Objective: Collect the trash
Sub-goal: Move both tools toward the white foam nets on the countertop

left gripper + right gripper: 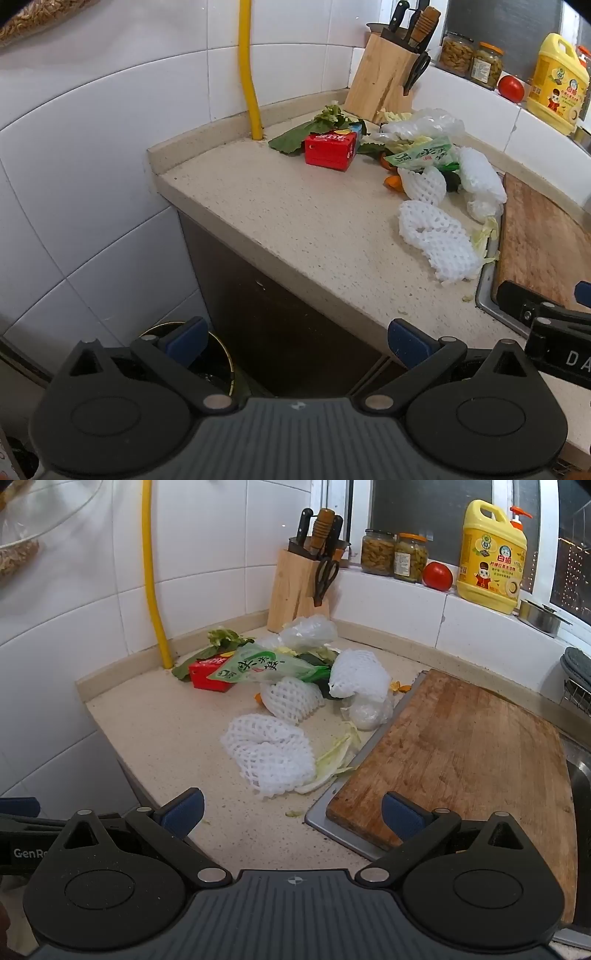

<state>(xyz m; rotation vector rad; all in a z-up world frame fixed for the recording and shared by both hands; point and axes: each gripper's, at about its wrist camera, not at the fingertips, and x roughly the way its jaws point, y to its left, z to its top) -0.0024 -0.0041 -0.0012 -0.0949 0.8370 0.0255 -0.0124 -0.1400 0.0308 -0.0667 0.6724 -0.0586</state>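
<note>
Trash lies in a heap on the beige counter (280, 206): a red carton (330, 149) (208, 672), a green snack bag (421, 153) (258, 668), white foam fruit nets (436, 236) (269, 753), clear plastic bags (308, 629), green leaves (325, 120) and orange peel (392, 181). A dark bin (216, 360) stands on the floor below the counter's left end. My left gripper (295, 341) hangs open over the counter's front edge, empty. My right gripper (293, 810) is open and empty near the foam net and the cutting board (461, 753).
A wooden knife block (295, 587) stands in the back corner beside a yellow pipe (153, 576). Two jars (393, 552), a tomato (437, 576) and a yellow detergent bottle (491, 557) line the window sill. The sink (580, 786) is at the far right.
</note>
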